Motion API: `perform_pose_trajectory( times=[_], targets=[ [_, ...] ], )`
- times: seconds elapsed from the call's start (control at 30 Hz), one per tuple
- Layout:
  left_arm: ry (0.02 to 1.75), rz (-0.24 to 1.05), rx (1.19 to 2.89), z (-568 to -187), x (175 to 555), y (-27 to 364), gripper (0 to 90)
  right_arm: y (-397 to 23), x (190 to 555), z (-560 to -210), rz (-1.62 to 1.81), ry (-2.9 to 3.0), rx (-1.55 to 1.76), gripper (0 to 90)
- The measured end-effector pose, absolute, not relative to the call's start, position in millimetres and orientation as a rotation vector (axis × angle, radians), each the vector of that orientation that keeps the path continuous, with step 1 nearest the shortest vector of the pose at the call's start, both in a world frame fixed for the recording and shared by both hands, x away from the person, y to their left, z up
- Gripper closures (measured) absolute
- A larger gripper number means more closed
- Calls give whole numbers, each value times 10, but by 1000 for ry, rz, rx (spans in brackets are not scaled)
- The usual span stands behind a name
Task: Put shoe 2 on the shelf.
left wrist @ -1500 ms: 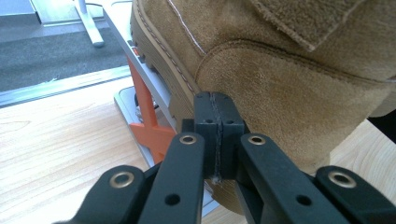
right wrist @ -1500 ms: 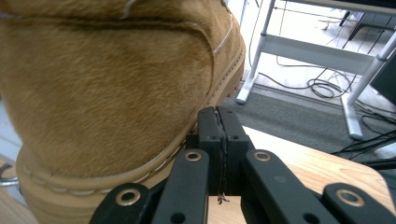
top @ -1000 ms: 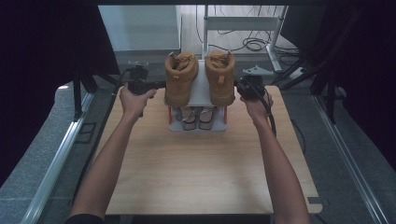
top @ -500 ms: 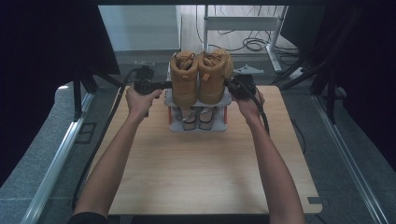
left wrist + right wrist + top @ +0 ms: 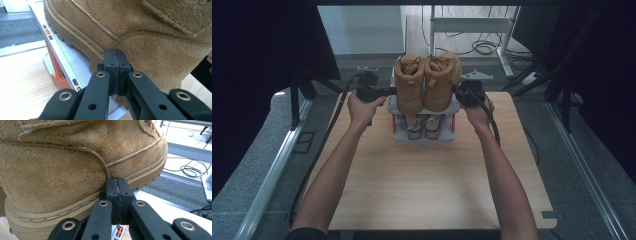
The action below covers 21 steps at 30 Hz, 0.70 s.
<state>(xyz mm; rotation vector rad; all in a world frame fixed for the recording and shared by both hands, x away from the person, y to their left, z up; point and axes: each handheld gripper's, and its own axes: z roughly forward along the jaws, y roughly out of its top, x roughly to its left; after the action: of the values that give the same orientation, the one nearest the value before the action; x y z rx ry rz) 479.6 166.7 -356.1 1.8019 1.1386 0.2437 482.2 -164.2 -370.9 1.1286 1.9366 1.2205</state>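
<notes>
Left gripper [image 5: 115,56]: jaws clenched together with nothing between them, tips pressed against the outer side of the left boot [image 5: 408,85].
Right gripper [image 5: 116,185]: jaws likewise closed and empty, tips against the outer side of the right boot [image 5: 441,80], just above its sole.
Boots: tan suede pair, upright and touching side by side on the top shelf of the shoe rack [image 5: 398,132].
Lower shelf: a pair of sandals [image 5: 423,126].
Rack: stands at the far middle of the wooden table [image 5: 432,185].
</notes>
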Motion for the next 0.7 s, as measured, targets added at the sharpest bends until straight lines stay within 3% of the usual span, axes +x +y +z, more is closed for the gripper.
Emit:
perform_pose_trajectory(
  times=[0.5,0.7],
  targets=[
    [1099,327,1754,-3528,4554,1805,855,-1869,4556,-3627,1305,1910,1110,833],
    [1060,385,1750,-3562,4313,1866,762,-1984,4361,-3629,1376,1953,1097,679]
  ],
)
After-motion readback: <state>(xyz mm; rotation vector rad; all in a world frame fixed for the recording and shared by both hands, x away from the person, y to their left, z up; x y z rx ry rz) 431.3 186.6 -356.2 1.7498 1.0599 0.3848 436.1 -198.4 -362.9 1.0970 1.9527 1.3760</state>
